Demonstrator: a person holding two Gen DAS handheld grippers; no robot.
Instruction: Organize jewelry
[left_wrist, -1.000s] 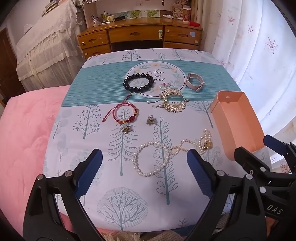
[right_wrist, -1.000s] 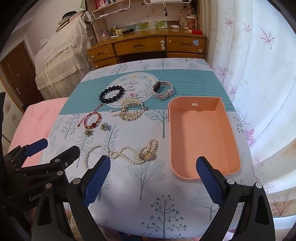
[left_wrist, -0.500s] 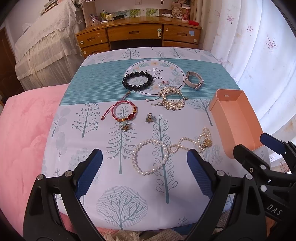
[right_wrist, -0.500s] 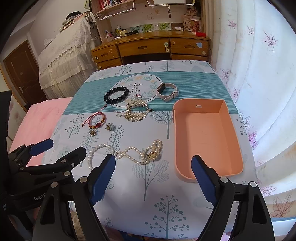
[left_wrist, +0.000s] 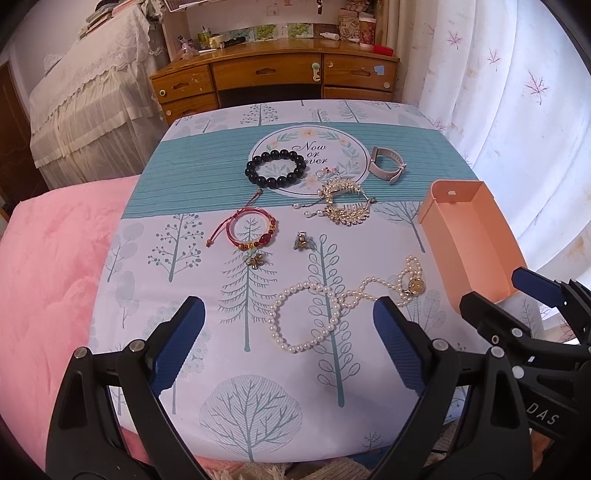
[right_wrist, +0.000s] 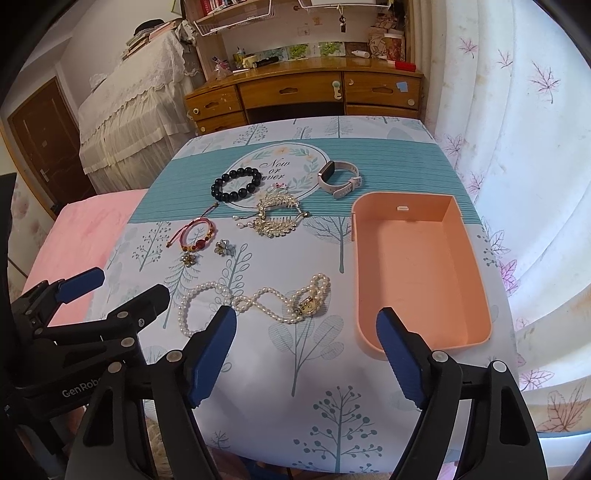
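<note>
A table with a white and teal cloth printed with trees (left_wrist: 258, 369) holds lots of jewelry. On the right side sits an open peach plastic box (right_wrist: 417, 266), and nothing is in it. A long white pearl necklace with a small gold charm (right_wrist: 258, 299) lies in loops near the front, just left of the box. Farther back are a red string bracelet with beads (left_wrist: 251, 230), two little gold flower pieces (left_wrist: 303, 240), a shiny gold leaf hair comb (left_wrist: 341, 205), a round bracelet of big black beads (left_wrist: 275, 168), a tiny pink ring (left_wrist: 327, 170) and a pale pink watch with a soft band (right_wrist: 338, 177). None of them touch the box. The left gripper (left_wrist: 288, 341) hangs over the front edge with its blue fingers wide apart and nothing between them. The right gripper (right_wrist: 306, 354) hangs over the front of the table between the necklace and the box. Its blue fingers are wide too, closing a little, and they hold nothing.
</note>
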